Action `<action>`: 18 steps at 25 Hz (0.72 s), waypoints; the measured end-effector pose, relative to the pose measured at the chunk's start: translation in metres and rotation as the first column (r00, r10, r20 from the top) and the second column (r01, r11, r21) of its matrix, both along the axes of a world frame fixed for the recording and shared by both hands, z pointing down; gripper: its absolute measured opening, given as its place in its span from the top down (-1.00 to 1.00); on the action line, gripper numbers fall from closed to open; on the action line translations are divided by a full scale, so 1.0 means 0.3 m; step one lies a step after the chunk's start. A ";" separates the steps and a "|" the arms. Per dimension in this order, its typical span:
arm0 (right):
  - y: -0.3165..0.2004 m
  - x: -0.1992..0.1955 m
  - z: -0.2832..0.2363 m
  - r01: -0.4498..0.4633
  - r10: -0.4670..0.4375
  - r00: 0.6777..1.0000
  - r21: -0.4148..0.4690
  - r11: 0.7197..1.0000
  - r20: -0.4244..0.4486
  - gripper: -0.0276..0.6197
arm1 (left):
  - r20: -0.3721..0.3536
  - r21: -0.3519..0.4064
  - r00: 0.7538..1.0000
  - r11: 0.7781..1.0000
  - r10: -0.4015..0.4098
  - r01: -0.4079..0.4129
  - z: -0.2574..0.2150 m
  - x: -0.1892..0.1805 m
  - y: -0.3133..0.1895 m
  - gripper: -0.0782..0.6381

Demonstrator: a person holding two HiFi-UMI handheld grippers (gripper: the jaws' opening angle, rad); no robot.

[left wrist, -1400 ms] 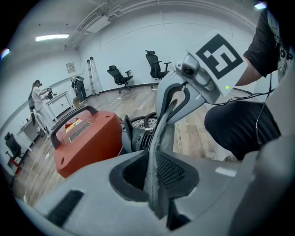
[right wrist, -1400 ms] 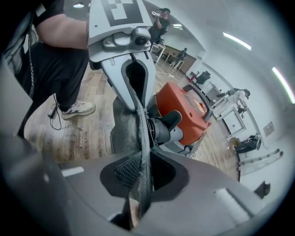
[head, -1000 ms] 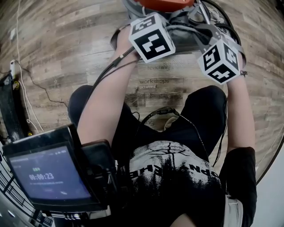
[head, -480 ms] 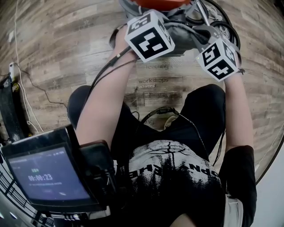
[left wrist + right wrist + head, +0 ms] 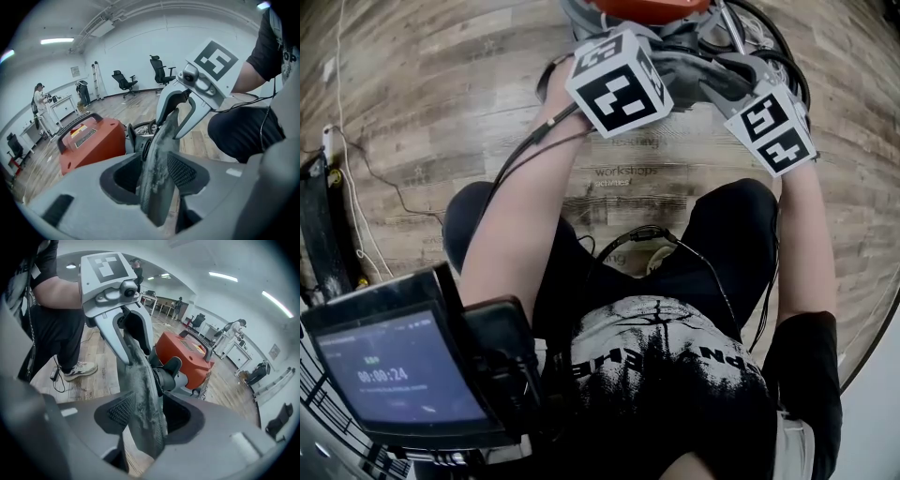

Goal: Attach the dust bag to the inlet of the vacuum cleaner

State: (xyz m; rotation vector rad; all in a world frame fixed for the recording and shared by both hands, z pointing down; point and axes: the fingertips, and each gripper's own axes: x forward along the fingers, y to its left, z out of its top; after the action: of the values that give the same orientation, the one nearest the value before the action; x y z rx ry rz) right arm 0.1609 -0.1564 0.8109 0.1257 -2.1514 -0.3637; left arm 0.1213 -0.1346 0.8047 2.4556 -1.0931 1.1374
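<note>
Vacuum cleaner [image 5: 185, 357], orange-red, stands on the wood-plank floor [image 5: 441, 112] just beyond the knees of the seated person [image 5: 675, 375]. Grey dust bag [image 5: 159, 150], limp and dusty, runs from one gripper to the other, close in front of the cleaner's black inlet [image 5: 165, 376]; I cannot tell whether it touches the inlet. My left gripper [image 5: 157, 176] has just been opening and its jaws now stand wide, with one edge of the bag lying loose between them. My right gripper [image 5: 140, 416] has likewise just been opening; its jaws are wide apart, and the bag's other edge is draped between them, unpinched.
</note>
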 end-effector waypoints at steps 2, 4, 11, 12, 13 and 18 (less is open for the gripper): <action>0.006 -0.008 -0.014 0.003 -0.003 1.000 0.000 1.000 0.024 0.32 | -0.001 0.025 1.000 1.000 -0.010 0.010 -0.023 -0.009 -0.002 0.25; 0.013 -0.021 -0.046 0.001 0.000 0.997 -0.011 1.000 0.079 0.31 | -0.013 0.059 1.000 0.998 -0.023 0.024 -0.052 -0.019 -0.005 0.22; 0.066 -0.091 -0.292 0.036 0.038 0.847 -0.128 0.991 0.529 0.48 | -0.253 0.193 0.966 0.976 -0.045 0.096 -0.203 -0.034 0.004 0.39; 0.082 -0.100 -0.324 0.052 0.050 0.804 -0.153 0.987 0.593 0.57 | -0.310 0.223 0.950 0.968 -0.039 0.113 -0.240 -0.032 0.008 0.48; 0.097 -0.108 -0.352 0.068 0.060 0.762 -0.173 0.983 0.645 0.68 | -0.364 0.251 0.931 0.959 -0.031 0.130 -0.275 -0.030 0.015 0.58; 0.155 -0.147 -0.391 0.135 0.056 0.682 -0.201 0.970 0.729 0.90 | -0.506 0.310 0.862 0.930 -0.017 0.200 -0.356 -0.040 0.047 0.77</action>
State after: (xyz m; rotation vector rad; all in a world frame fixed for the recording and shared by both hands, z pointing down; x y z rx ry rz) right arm 0.1167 -0.1099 0.6936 0.0930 -2.9926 -0.0569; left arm 0.1092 -0.1206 0.6979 2.6738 -1.3259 0.2403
